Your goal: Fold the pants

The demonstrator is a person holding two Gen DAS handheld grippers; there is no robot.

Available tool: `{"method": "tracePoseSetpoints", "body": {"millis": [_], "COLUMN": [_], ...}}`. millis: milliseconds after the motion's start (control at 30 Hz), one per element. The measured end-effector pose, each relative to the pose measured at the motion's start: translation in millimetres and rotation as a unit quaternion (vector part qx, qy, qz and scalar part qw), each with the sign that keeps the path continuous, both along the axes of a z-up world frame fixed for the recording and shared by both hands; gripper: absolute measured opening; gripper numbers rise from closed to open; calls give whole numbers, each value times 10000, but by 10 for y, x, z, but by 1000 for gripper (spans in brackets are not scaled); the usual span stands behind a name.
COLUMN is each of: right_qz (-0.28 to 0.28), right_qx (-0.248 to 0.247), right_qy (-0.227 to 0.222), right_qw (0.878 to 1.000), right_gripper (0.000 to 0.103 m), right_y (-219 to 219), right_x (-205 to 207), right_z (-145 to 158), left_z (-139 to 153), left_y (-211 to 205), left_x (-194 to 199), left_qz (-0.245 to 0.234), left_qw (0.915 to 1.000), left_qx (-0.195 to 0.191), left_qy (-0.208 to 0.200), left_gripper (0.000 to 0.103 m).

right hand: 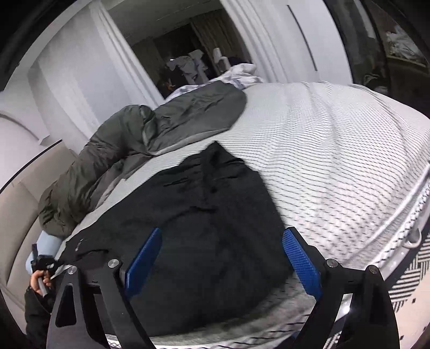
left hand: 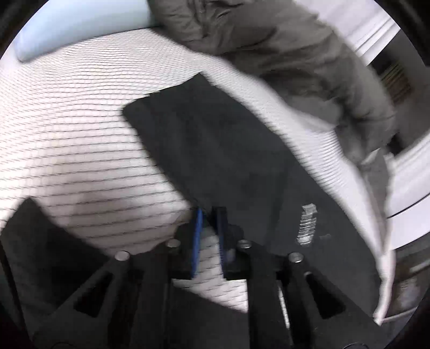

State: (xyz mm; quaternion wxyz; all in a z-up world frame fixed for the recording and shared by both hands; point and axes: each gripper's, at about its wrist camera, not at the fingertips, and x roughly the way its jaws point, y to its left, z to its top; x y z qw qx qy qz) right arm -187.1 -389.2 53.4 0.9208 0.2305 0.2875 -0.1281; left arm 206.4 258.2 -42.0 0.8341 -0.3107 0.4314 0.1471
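Black pants (right hand: 212,220) lie spread on a white quilted bed (right hand: 336,150), one leg end pointing toward the far side. In the left wrist view the pants (left hand: 215,150) run up from the fingers. My left gripper (left hand: 208,214) is nearly shut, its blue pads pinching the pants' near edge; it also shows far left in the right wrist view (right hand: 40,264), at the pants' edge. My right gripper (right hand: 223,241) is open wide, its blue pads hovering above the pants' wide part, holding nothing.
An olive-grey duvet (right hand: 150,134) is bunched along the bed's far left side, shown too in the left wrist view (left hand: 282,45). A pale blue pillow (left hand: 80,24) lies beyond. White wall panels (right hand: 88,75) and a doorway stand behind. A patterned rug (right hand: 405,282) lies by the bed.
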Motion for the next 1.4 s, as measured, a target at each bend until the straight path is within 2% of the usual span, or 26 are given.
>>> {"method": "tracePoseSetpoints", "body": {"millis": [67,100,133,167,200,233,300,367,467,533,567,600,667,767,833,867,933,1133,1233,1333,1367,1400], "right_qz": [-97,-130,-144,-137,-126,-123,-159,-190,-171,-101,-64,-30,53,126,130,125,96,77,-1,-138,-145,-136], "right_qx": [102,179,247,296,323,335,370,467,616,633,633,654,732,773,799,809,821,911,1075,1173,1193,1239], "right_qy": [102,133,137,128,122,121,138,135,36,8,0,8,16,4,49,83,154,242,207,126,82,6], "right_qw": [9998,9997,9995,9994,9993,9993,9991,9986,9979,9979,9980,9979,9973,9969,9967,9966,9965,9955,9940,9929,9927,9922], "right_gripper": [93,93,93,93,93,93,93,93,93,93,93,93,93,93,93,93,93,93,93,85,84,80], "right_y": [-104,-141,-164,-177,-181,-183,-194,-186,-156,-120,-90,-55,-3,51,74,87,113,76,1,-54,-63,-80], "right_x": [-46,-74,-109,-145,-178,-211,-268,-305,-339,-331,-314,-289,-247,-215,-205,-195,-183,-151,-77,-16,0,24], "right_z": [-63,-97,-127,-150,-170,-189,-243,-292,-338,-357,-367,-377,-392,-389,-404,-412,-428,-516,-547,-512,-489,-466], "left_z": [110,194,309,389,482,578,632,624,470,265,168,92,-86,-177,-203,-194,-140,10,-25,-19,-46,-72], "left_y": [-14,-24,-29,-28,-22,0,104,208,356,443,487,490,477,457,481,494,500,437,389,305,299,307], "left_x": [-129,-228,-402,-582,-798,-1041,-1580,-2006,-2486,-2622,-2605,-2589,-2502,-2314,-2273,-2269,-2314,-2248,-2153,-2050,-2005,-1974], "left_qz": [-116,-157,-162,-122,-38,108,243,405,630,639,603,508,306,368,564,661,807,498,448,318,338,364], "left_qw": [9998,9995,9988,9979,9963,9935,9901,9896,9904,9916,9926,9935,9942,9954,9954,9944,9915,9924,9930,9946,9950,9951], "left_qx": [46,98,171,235,354,531,752,749,442,106,-39,-201,-383,-228,-158,-190,-175,-69,-371,-118,-129,-153], "left_qy": [-151,-265,-435,-586,-786,-1003,-1164,-1156,-1152,-1123,-1052,-1000,-953,-859,-759,-797,-1006,-1123,-1024,-983,-936,-909], "left_gripper": [10,21,45,59,83,93,98,98,95,76,70,59,52,47,35,34,24,23,23,23,21,12]}}
